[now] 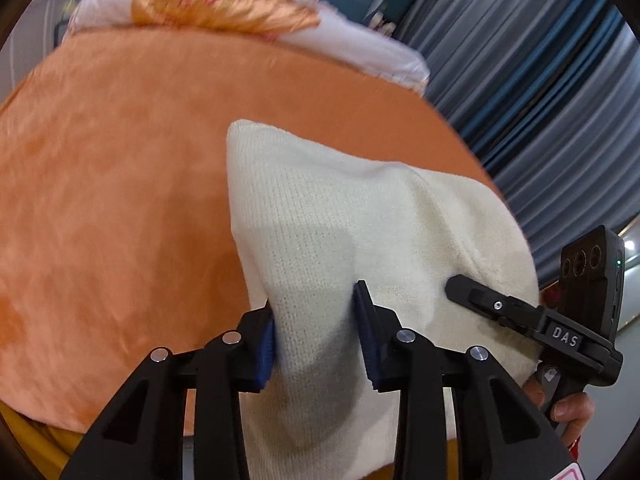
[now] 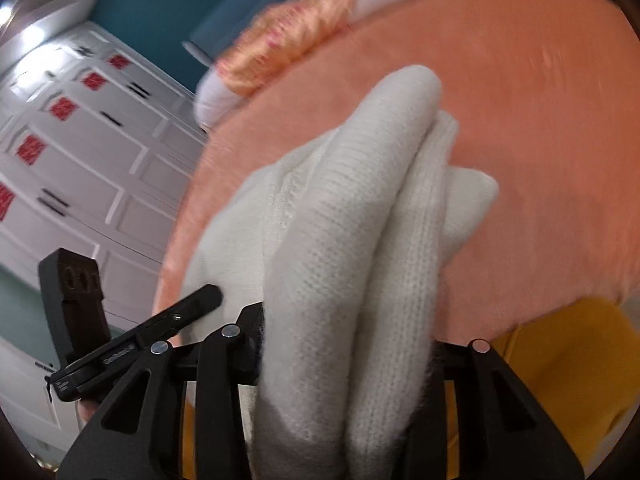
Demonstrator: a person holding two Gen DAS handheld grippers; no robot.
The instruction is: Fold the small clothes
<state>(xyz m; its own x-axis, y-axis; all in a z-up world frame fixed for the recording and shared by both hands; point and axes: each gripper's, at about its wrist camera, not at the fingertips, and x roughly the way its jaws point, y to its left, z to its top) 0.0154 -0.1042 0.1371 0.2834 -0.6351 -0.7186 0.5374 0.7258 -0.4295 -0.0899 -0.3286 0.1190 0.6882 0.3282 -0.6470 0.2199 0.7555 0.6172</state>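
- The knit (image 1: pixel 320 216) — a small cream garment — hangs bunched between the two grippers, lifted off the orange bed (image 1: pixel 120 184); only its far end looks near or on the cover, and whether it touches cannot be told.
- Left gripper (image 1: pixel 318 328): its blue pads (image 1: pixel 265 344) sit either side of a thick wad of the cloth, jaws partly drawn in and pinching it.
- Right gripper (image 2: pixel 344 364): cloth fills the gap between its fingers and hides the tips, so the jaws look clamped on a gathered bundle, though the pads themselves cannot be seen.
- In the right wrist view the knit shows two or three long rolls lying side by side — likely layers doubled over, but not a flat, squared fold.
- Judged progress: about midway. The piece is picked up and roughly gathered; no neat finished packet is visible anywhere on the bed.
- Left to do, as I read it: lay the knit down flat, bring the held edge over, smooth it, then let go.
- A pillow (image 1: pixel 224 8) lies at the far edge of the bed, well apart from the work.
- No other clothes show in either view.
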